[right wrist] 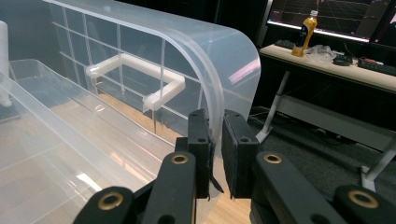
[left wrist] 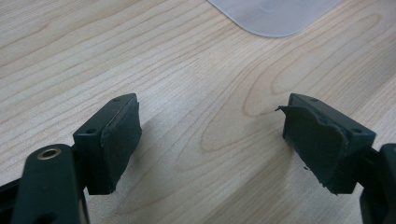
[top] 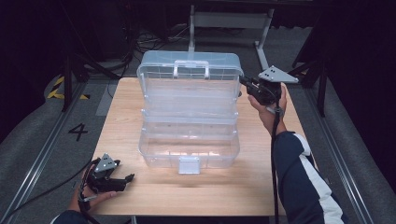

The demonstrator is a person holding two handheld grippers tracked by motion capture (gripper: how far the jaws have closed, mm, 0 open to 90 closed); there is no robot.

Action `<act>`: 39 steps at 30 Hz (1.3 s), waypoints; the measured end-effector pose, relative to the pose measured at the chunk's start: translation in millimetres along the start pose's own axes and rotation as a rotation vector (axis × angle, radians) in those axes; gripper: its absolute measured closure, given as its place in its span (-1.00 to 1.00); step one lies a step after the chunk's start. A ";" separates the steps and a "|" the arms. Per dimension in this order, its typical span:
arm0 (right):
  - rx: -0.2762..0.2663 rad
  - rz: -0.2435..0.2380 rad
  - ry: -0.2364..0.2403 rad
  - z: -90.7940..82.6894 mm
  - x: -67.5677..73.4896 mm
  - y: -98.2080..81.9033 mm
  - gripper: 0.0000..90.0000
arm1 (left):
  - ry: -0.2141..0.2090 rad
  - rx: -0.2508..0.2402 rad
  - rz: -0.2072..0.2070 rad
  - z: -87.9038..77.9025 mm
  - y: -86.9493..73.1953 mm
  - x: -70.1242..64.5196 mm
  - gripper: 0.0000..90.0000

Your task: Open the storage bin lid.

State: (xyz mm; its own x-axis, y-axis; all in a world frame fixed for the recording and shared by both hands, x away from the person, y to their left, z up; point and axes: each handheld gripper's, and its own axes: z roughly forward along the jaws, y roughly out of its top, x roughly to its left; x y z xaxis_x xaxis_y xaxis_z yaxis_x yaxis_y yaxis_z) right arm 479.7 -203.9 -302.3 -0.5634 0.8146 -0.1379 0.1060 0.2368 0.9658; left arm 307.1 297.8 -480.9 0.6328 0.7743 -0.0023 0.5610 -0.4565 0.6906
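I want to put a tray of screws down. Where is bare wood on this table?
Free: the front strip between the clear box and the near edge, beside the left gripper, and the table's left margin. The middle is crowded; the right gripper clamps the lid.

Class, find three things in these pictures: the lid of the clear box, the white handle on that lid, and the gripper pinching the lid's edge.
lid [top: 159, 70]: high view, upper left panel.
handle [right wrist: 140, 66]: right gripper view, crossbar.
right gripper [right wrist: 217, 140]: right gripper view, between its fingertips.
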 end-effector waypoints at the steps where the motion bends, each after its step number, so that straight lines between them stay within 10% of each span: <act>1: 0.000 0.000 -0.001 0.4 -0.2 0.1 0.85 | 0.000 0.000 0.000 0.0 0.0 0.0 -0.56; 39: 0.035 0.050 0.030 22.2 -18.0 5.8 0.85 | -0.008 0.002 -0.001 0.2 0.0 0.1 -0.56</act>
State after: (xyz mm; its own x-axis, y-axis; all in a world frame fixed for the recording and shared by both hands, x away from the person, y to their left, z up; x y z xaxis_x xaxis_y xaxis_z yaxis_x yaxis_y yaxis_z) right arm 508.7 -205.4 -299.1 -0.5813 0.8095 -0.0824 0.1626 0.2148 0.9630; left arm 307.2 297.8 -481.0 0.6362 0.7715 -0.0088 0.5630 -0.4564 0.6890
